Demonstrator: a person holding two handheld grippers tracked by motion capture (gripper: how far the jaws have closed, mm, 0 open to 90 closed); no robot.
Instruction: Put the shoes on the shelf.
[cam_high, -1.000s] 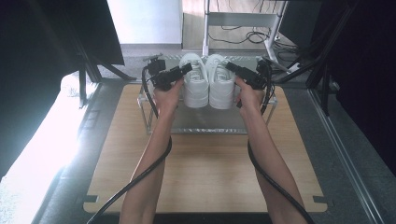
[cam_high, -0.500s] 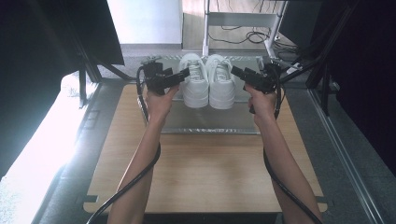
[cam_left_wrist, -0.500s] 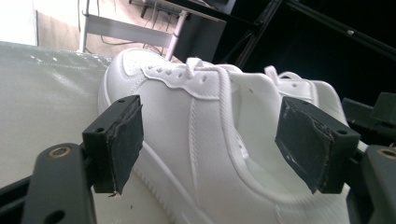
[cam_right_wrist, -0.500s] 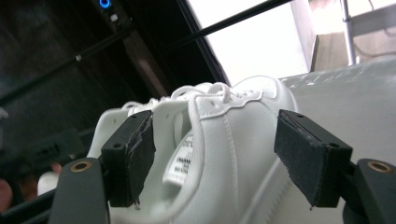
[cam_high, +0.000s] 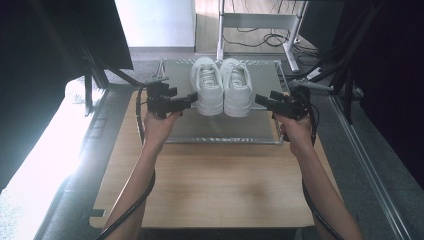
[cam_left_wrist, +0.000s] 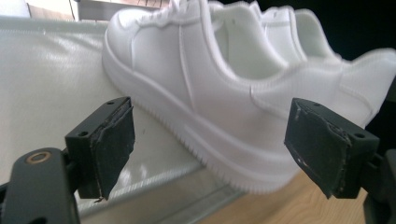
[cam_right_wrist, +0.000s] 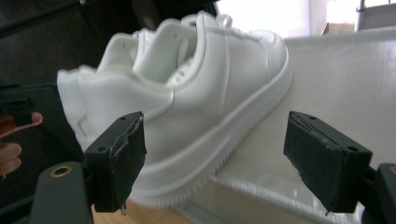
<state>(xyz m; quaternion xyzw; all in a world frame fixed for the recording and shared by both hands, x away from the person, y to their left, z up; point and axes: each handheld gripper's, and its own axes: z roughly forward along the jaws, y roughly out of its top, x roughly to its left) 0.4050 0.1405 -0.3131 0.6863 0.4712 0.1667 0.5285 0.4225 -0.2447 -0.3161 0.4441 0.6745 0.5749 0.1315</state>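
Two white sneakers (cam_high: 222, 87) (low-top, laced, ridged soles) stand side by side on a silvery tray (cam_high: 220, 131). The left gripper (cam_high: 189, 99) and right gripper (cam_high: 260, 99) flank the sneakers, fingers apart and just opened, gripping nothing.

Count recorded: two white shoes (cam_high: 222, 86), side by side as one pair. One grey tray (cam_high: 225, 131) under them. One wooden desk (cam_high: 215, 185). Two handheld grippers: left gripper (cam_high: 192, 98), right gripper (cam_high: 257, 99).

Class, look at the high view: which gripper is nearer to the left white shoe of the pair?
Left. The left gripper sits just beside the left white shoe, jaws open; the right gripper is beyond the right white shoe.
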